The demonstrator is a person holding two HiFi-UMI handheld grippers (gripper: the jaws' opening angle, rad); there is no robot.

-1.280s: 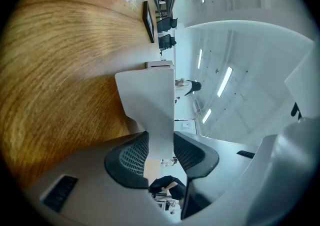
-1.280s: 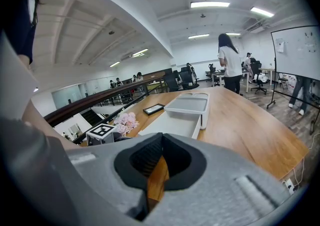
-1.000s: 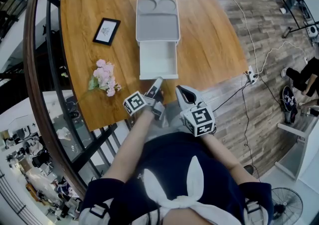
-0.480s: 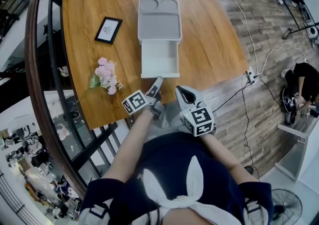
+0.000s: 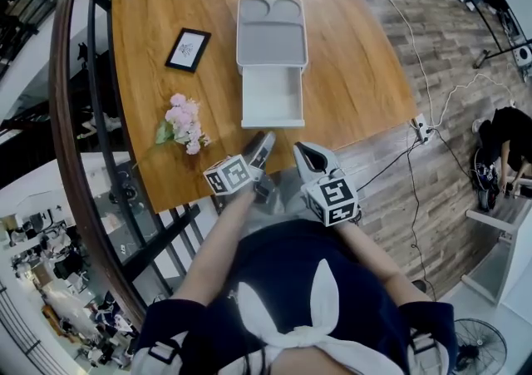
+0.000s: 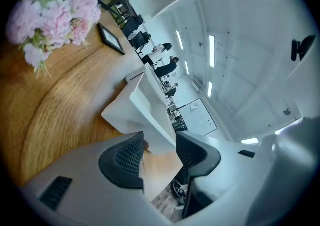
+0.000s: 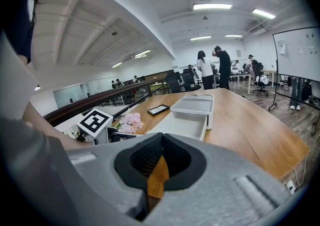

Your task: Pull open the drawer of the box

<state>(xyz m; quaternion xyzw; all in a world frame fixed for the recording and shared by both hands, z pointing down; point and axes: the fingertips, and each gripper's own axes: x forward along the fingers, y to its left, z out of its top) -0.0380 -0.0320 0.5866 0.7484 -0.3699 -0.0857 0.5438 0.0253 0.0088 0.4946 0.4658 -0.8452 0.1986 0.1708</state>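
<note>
The white box [image 5: 272, 26] sits in the middle of the wooden table [image 5: 357, 74], and its drawer [image 5: 272, 99] stands pulled out toward me with nothing in it. My left gripper [image 5: 263, 145] hovers just short of the drawer front, open, nothing between its fingers; its jaws have just been opening. In the left gripper view the drawer [image 6: 150, 115] lies a little beyond the left gripper [image 6: 159, 147], tilted in the picture. My right gripper [image 5: 301, 152] hangs beside it over the table's near edge, shut on nothing. The right gripper [image 7: 161, 142] looks along the drawer [image 7: 180, 126] at the box [image 7: 194, 103].
Pink flowers [image 5: 183, 122] lie on the table left of the drawer. A small black picture frame [image 5: 189, 49] sits left of the box. A dark railing [image 5: 83, 149] curves round the table's left side. Cables and a socket strip [image 5: 421, 125] lie on the floor at right.
The left gripper has rolled about its own axis and lifted slightly, its jaws a little wider. The drawer stays open. The right gripper has not moved.
</note>
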